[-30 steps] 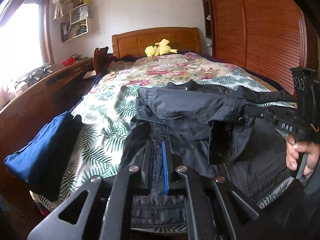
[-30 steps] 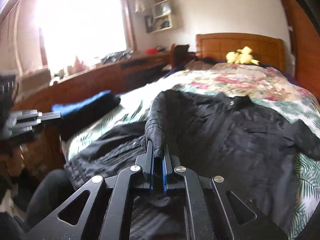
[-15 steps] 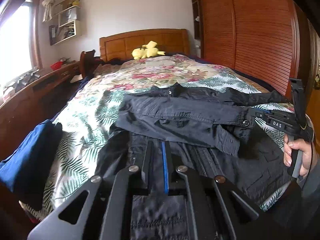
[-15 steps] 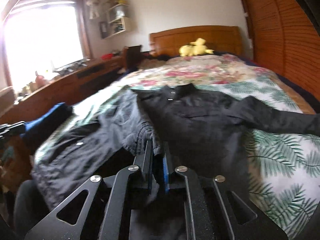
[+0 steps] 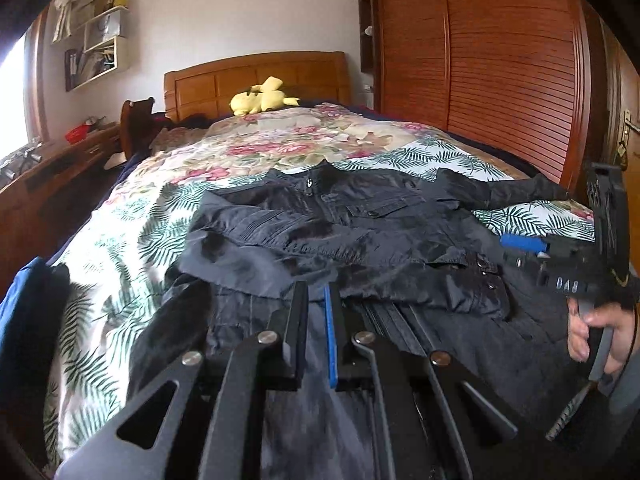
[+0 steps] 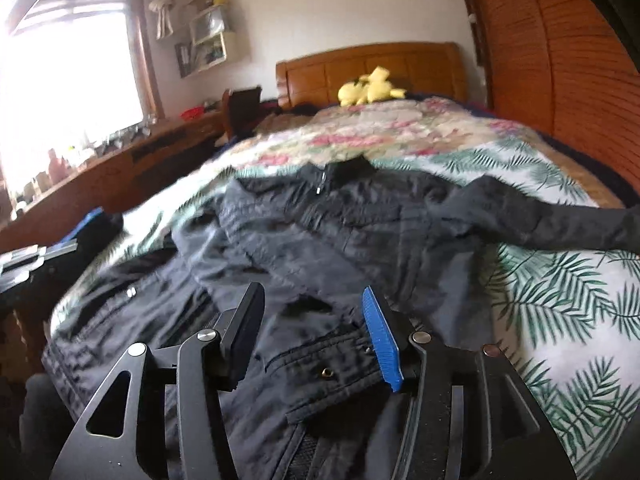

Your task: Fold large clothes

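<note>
The bed (image 5: 132, 216) fills most of both views, covered with a spread printed in palm leaves and flowers, its wooden headboard (image 5: 256, 76) at the far end. A slatted wooden wardrobe (image 5: 500, 80) stands along its right side, and a long wooden tabletop (image 6: 120, 168) runs under the window (image 6: 72, 72) on its left.

The jacket (image 5: 360, 216), dark and large, lies spread across the near half of the bed with its collar toward the headboard. 1 sleeve (image 6: 552, 216) stretches out to the right over the spread; the other sleeve (image 5: 340, 248) is laid across the front of the jacket, its cuff ending near the right tool. The hem reaches the near edge of the bed, under both tools.

A folded blue cloth (image 5: 24, 312) sits at the bed's left edge. A yellow plush toy (image 5: 262, 98) rests by the headboard.

The left tool (image 5: 316, 320) is low over the jacket's lower part, its 2 fingers nearly together with only a narrow gap; whether any fabric is caught between them cannot be told. The right tool (image 6: 316, 332) has its fingers spread wide apart with nothing gripped, and the cuff (image 6: 320, 360) lies loose on the jacket between them. In the left view the right hand (image 5: 600, 336) holds that tool's handle at the bed's right edge.
</note>
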`<state>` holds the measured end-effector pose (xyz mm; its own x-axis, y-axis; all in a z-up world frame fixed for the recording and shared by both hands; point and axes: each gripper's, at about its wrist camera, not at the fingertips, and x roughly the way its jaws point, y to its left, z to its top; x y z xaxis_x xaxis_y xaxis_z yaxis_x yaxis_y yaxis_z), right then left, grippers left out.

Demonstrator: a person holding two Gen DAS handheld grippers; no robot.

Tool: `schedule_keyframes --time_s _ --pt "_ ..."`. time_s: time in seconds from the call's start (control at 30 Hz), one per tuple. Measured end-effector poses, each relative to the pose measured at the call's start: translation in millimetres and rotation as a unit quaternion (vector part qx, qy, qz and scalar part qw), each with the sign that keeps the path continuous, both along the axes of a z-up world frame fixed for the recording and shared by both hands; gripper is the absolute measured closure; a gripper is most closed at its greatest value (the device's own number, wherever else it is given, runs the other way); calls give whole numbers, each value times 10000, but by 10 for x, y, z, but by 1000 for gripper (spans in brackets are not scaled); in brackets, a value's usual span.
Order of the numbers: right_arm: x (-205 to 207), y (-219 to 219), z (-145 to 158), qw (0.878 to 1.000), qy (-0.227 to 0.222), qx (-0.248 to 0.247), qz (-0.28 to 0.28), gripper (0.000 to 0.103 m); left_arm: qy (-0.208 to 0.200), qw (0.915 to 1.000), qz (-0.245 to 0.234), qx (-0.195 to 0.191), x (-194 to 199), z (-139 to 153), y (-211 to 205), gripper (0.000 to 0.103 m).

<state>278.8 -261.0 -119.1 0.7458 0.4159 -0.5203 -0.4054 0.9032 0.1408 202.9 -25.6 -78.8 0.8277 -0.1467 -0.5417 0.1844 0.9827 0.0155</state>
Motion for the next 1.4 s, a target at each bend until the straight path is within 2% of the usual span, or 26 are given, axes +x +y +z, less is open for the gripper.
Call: schedule_keyframes --time_s 0.33,0.63,0.83,1.03,1.27,1.4 --pt "202 200 -501 9953 600 -751 -82 51 -33 9993 -98 -357 495 -234 -30 98" --pt "228 240 -543 9940 626 -882 -129 51 42 9994 -65 -332 608 -578 -73 98" --pt "248 250 -549 9940 625 -884 -134 51 -81 9994 -48 -323 574 -637 -85 98" --pt "175 190 -424 9962 435 -721 -197 51 -138 9994 -32 -307 552 -645 -87 98" --pt "78 -34 -55 9980 91 -518 -353 50 -246 9993 -35 -282 521 -622 -97 98" --pt "143 -329 80 9954 -16 -635 -717 42 -325 9989 -38 -322 490 -608 -87 98"
